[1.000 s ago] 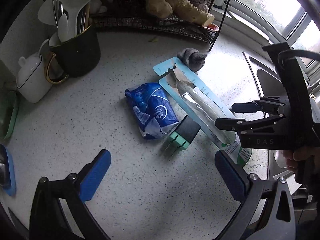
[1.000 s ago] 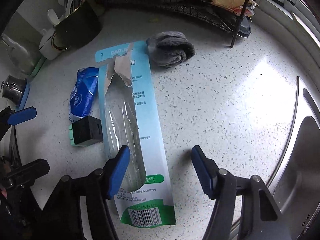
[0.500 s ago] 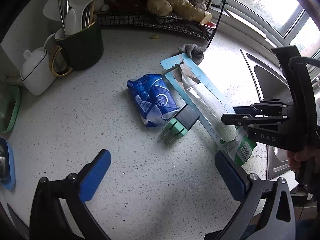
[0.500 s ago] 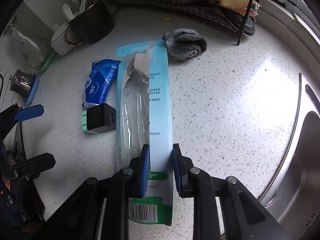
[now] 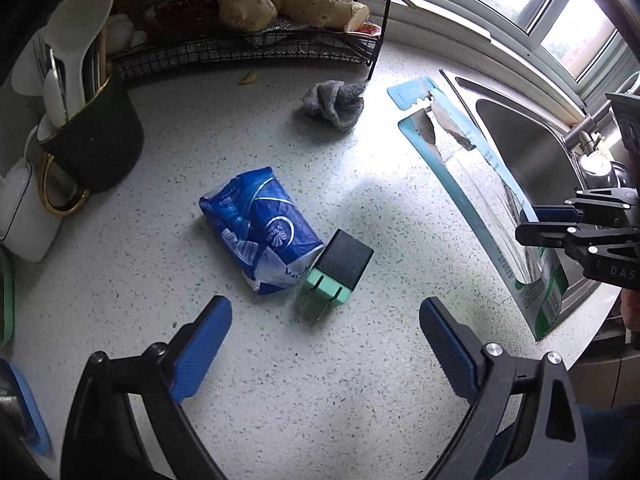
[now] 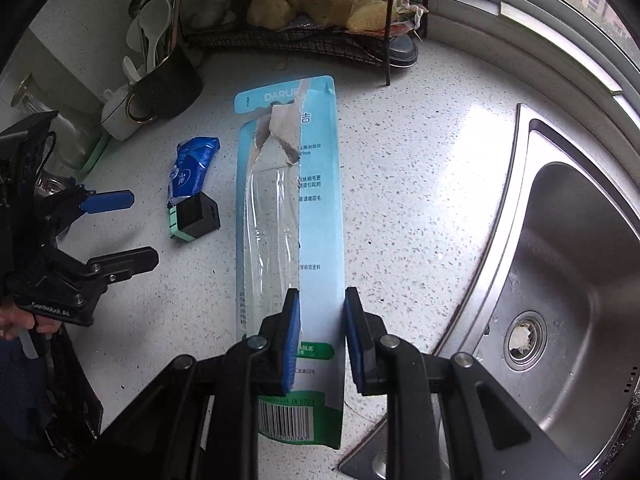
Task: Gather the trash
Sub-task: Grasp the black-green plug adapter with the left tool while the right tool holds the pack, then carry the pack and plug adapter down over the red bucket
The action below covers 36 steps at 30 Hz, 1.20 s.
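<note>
A torn blue toothbrush package (image 6: 316, 200) with a clear empty blister hangs lifted off the speckled counter, and my right gripper (image 6: 320, 320) is shut on its lower end near the barcode. In the left wrist view the package (image 5: 472, 184) slants over the sink's edge, held by the right gripper (image 5: 540, 225). My left gripper (image 5: 323, 312) hovers over the counter with its jaws closing; nothing sits between the pads. Just ahead of it lie a blue tissue pack (image 5: 260, 232) and a black and green plug (image 5: 344, 268). The right wrist view shows the left gripper (image 6: 120, 232) beside the plug (image 6: 196, 216).
A crumpled grey cloth (image 5: 336, 102) lies near a black wire rack (image 6: 320, 40) holding ginger. A dark mug of utensils (image 5: 92, 148) and a white pot stand at the left. The steel sink (image 6: 580, 260) fills the right side. A person's hand grips each handle.
My right gripper shut on the package, lifted it and carried it right, over the sink's edge. The left gripper shifted over the tissue pack and plug, and its jaws narrowed slightly.
</note>
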Each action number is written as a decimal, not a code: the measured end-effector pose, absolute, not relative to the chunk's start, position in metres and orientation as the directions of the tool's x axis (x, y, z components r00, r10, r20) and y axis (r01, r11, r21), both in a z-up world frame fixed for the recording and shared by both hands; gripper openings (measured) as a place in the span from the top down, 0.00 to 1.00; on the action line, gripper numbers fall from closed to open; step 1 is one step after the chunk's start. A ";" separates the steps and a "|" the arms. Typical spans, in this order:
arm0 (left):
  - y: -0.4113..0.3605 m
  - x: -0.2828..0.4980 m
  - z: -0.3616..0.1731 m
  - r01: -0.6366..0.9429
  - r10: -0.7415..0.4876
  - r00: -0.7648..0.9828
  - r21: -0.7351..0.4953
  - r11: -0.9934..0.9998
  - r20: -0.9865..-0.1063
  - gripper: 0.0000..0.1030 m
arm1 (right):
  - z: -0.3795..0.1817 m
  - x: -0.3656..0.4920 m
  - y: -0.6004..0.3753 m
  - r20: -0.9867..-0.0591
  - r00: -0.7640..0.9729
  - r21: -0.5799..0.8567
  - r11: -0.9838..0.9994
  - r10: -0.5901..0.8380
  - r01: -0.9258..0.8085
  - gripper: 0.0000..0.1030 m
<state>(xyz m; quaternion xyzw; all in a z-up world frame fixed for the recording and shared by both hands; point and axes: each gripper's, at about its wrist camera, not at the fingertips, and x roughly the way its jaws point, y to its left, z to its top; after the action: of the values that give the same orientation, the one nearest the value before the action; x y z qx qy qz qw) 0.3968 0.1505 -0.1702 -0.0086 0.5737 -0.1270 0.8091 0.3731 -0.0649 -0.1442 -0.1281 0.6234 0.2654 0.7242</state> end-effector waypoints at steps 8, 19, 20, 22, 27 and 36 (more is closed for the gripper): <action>0.124 0.417 -0.193 0.320 -0.246 0.235 -0.164 0.933 -0.940 0.34 | -0.140 0.376 -0.096 -0.973 0.081 0.152 0.866 0.216 -0.477 0.81; 0.103 0.419 -0.204 0.371 -0.221 0.229 -0.125 0.920 -0.948 0.67 | -0.141 0.378 -0.099 -0.970 0.074 0.175 0.880 0.230 -0.441 0.81; 0.103 0.420 -0.203 0.368 -0.220 0.232 -0.124 0.922 -0.948 0.67 | -0.141 0.378 -0.099 -0.970 0.073 0.178 0.879 0.233 -0.442 0.81; 0.101 0.424 -0.204 0.359 -0.217 0.239 -0.121 0.925 -0.947 0.70 | -0.140 0.377 -0.098 -0.969 0.075 0.177 0.876 0.234 -0.449 0.81; 0.098 0.428 -0.202 0.319 -0.233 0.247 -0.148 0.936 -0.941 0.74 | -0.138 0.375 -0.102 -0.969 0.075 0.177 0.873 0.235 -0.454 0.81; 0.086 0.394 -0.188 0.283 -0.253 0.269 -0.174 0.943 -0.929 0.75 | -0.130 0.361 -0.112 -0.966 0.079 0.185 0.869 0.247 -0.460 0.81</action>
<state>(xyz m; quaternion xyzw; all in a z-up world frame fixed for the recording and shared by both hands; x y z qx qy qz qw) 0.3943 0.0856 -0.1876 0.0132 0.5806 -0.1683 0.7965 0.3615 -0.1124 -0.1303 -0.0839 0.6338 0.2423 0.7298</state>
